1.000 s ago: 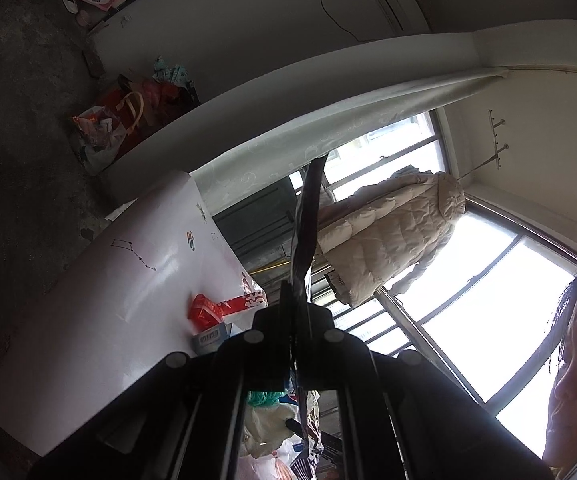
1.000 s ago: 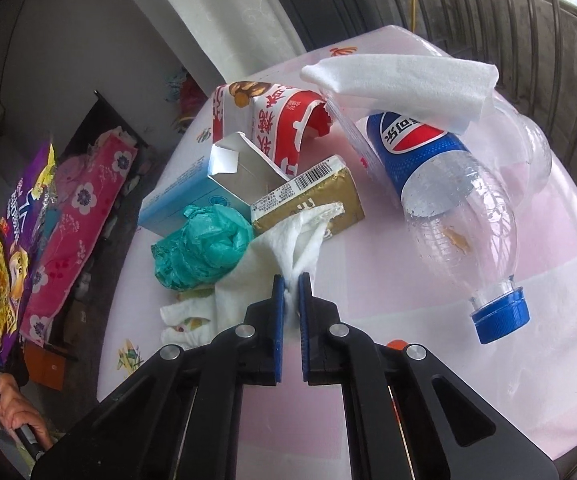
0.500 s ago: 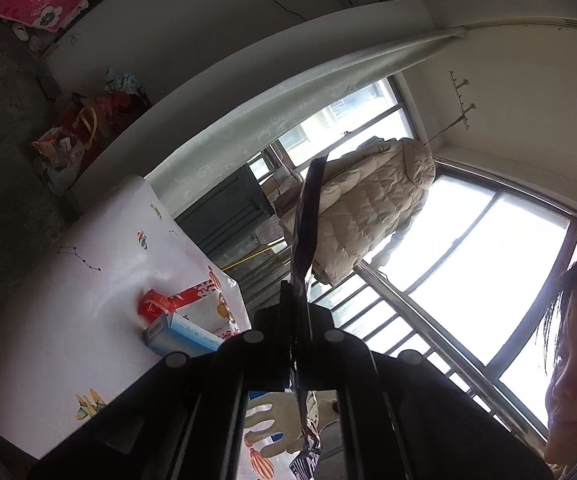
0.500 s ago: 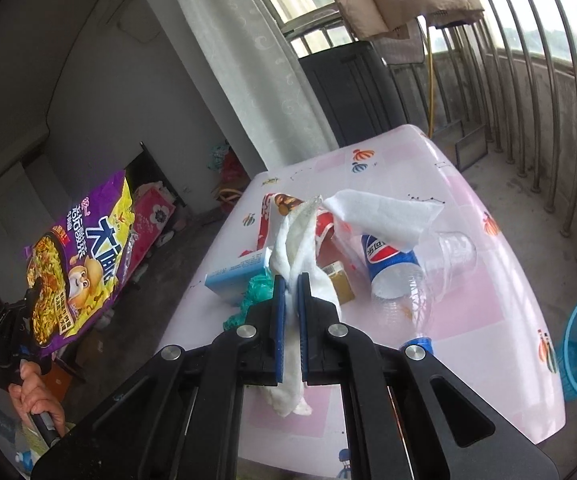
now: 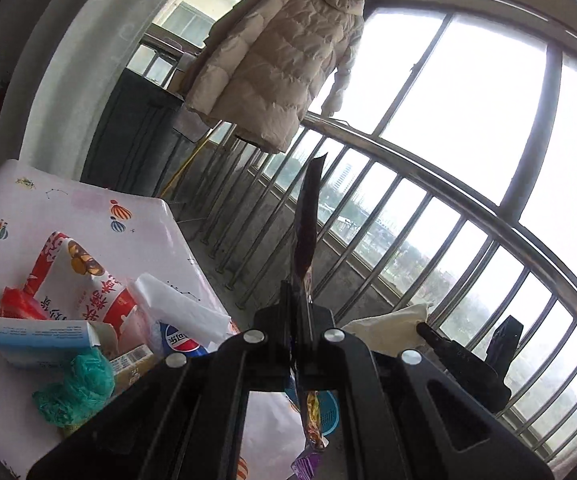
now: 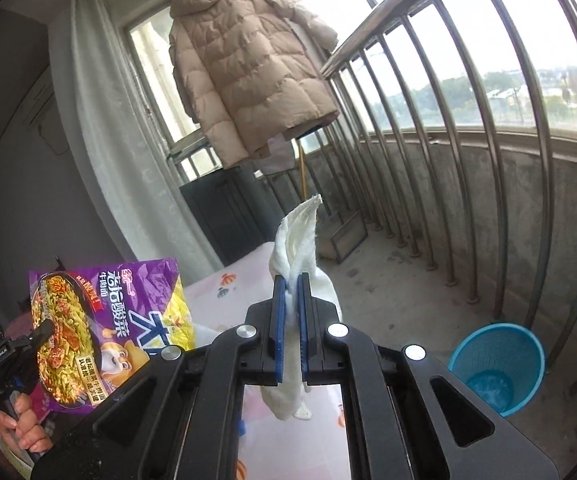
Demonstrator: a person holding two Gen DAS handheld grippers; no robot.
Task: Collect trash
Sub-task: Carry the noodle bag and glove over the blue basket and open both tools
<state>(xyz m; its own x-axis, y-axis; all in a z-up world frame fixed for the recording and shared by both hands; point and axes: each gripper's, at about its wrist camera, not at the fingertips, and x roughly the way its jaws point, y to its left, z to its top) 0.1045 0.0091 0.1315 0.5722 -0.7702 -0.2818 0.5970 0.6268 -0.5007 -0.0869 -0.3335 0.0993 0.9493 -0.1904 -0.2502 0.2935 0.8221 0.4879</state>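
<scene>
While a beige puffer coat [image 6: 248, 68] hangs high by the window above the balcony railing [image 6: 468, 128], the pink-and-white tabletop [image 5: 88, 208] below carries most of the litter: a red-and-white snack wrapper [image 5: 88, 288], a light blue carton [image 5: 40, 338], a clear bottle with a blue label [image 5: 178, 338] under a white tissue [image 5: 180, 308], and a crumpled green bag [image 5: 76, 392], all crowded together at the near left of the left wrist view. On the concrete floor to the right of the tabletop stands a blue wastebasket [image 6: 496, 364], well apart from the litter. The left tool [image 5: 300, 320] is clamped narrow on a purple noodle packet [image 6: 108, 332], which shows edge-on in its own camera and face-on from the right wrist. The right tool [image 6: 290, 328] is pinched on a white paper towel [image 6: 300, 240], which rises above the blue pads and droops below them, lifted clear of the tabletop.
</scene>
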